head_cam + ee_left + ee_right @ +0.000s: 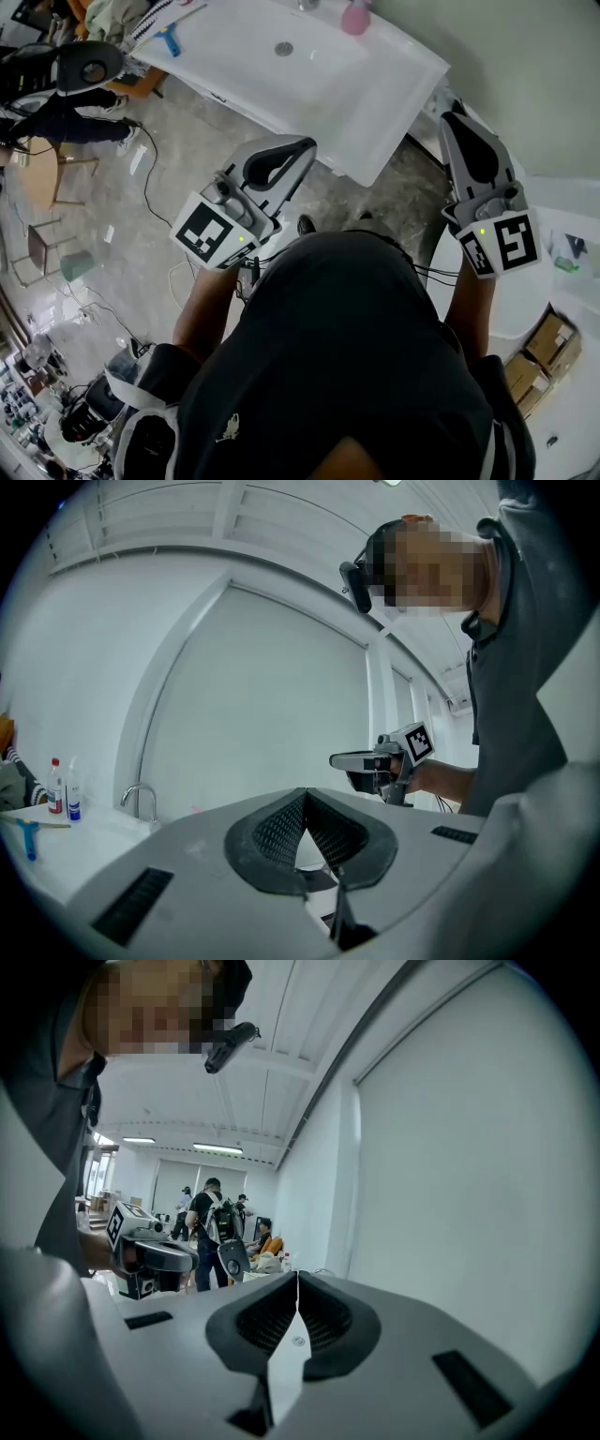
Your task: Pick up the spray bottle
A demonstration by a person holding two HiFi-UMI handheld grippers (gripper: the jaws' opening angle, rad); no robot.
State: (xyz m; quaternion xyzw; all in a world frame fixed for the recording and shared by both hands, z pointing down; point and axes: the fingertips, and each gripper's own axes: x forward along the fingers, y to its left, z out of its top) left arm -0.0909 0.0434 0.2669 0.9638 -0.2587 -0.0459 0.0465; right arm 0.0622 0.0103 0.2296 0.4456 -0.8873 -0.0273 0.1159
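A pink bottle-like object (pixel 354 17) stands at the far edge of the white sink counter (pixel 375 103); whether it is the spray bottle I cannot tell. My left gripper (pixel 307 143) is held level in front of the counter, its jaws shut with nothing between them (pixel 305 793). Right of the counter, beside the wall, my right gripper (pixel 449 107) is also shut and empty (pixel 297 1277). Both grippers are well short of the pink object. Each gripper view shows the other gripper (pixel 375 759) (pixel 141 1251) held out to the side.
The counter has a drain (pixel 283 48), a faucet (pixel 141 797), two small bottles (pixel 64 789) and a blue tool (pixel 171 39) at its left end. Cables lie on the grey floor (pixel 141 187). People (pixel 208 1227) stand far behind. Cardboard boxes (pixel 539 352) sit at lower right.
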